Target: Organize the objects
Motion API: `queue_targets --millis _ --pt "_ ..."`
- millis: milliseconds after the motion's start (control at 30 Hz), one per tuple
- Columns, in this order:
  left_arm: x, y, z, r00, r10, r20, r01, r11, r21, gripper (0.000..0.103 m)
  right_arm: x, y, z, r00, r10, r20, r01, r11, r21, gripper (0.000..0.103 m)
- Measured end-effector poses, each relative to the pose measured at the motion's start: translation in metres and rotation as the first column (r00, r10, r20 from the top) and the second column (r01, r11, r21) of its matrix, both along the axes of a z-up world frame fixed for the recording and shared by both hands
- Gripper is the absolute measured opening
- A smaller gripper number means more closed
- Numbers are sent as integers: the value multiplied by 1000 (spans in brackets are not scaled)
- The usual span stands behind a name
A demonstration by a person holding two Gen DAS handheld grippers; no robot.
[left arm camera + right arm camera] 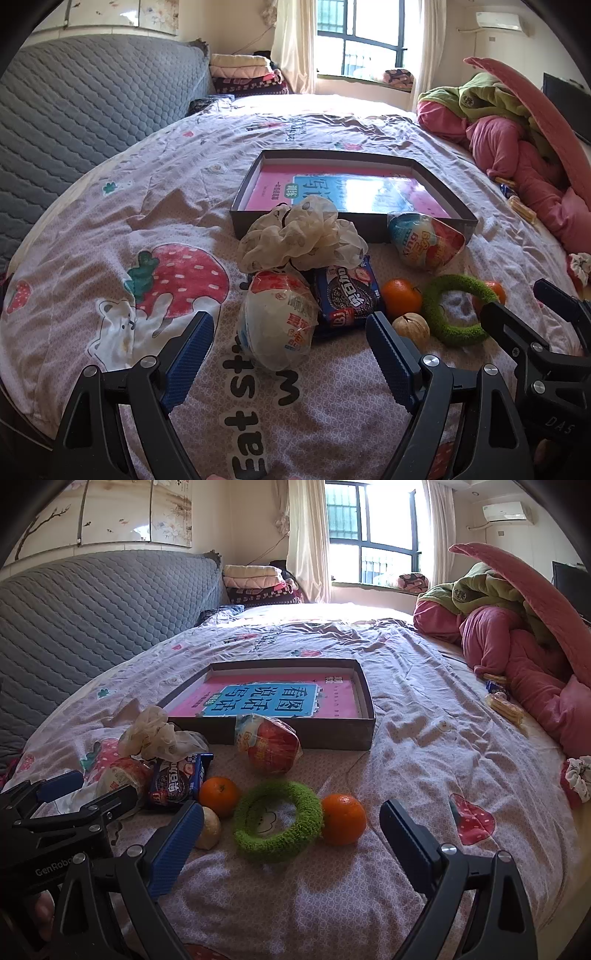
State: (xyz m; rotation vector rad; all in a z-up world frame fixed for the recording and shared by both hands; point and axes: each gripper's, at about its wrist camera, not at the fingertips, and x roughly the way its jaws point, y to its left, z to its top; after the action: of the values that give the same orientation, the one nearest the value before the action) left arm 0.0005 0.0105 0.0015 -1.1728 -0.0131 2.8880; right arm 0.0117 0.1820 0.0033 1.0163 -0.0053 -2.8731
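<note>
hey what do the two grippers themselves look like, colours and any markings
Both are black, angular frames with silver screw heads. The left gripper has blue ribbed pads on both fingers, and white GenRobot lettering shows on its body. The right gripper shows one blue ribbed pad; its other finger looks black.

A bedroom in daylight: sun pours through a barred window (373, 535) framed by pale curtains (306, 542) and washes out the far end of a bed (424, 709) spread with a pink strawberry-print sheet. A grey quilted headboard (92, 605) runs along the left beneath a floral wall panel (110, 513), with folded blankets (258, 583) stacked in the corner beside it. On the right, a heap of pink and green bedding (517, 627) lies on the bed near a dark screen (572, 587), under a wall-mounted air conditioner (508, 511).
</note>
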Motion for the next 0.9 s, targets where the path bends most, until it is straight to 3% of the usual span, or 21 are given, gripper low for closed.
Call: queue_targets --millis 900 --pt "-1 -4 -2 1000 12 4 -12 1000 1 85 -1 -1 -2 1000 3 5 -3 1000 15 96"
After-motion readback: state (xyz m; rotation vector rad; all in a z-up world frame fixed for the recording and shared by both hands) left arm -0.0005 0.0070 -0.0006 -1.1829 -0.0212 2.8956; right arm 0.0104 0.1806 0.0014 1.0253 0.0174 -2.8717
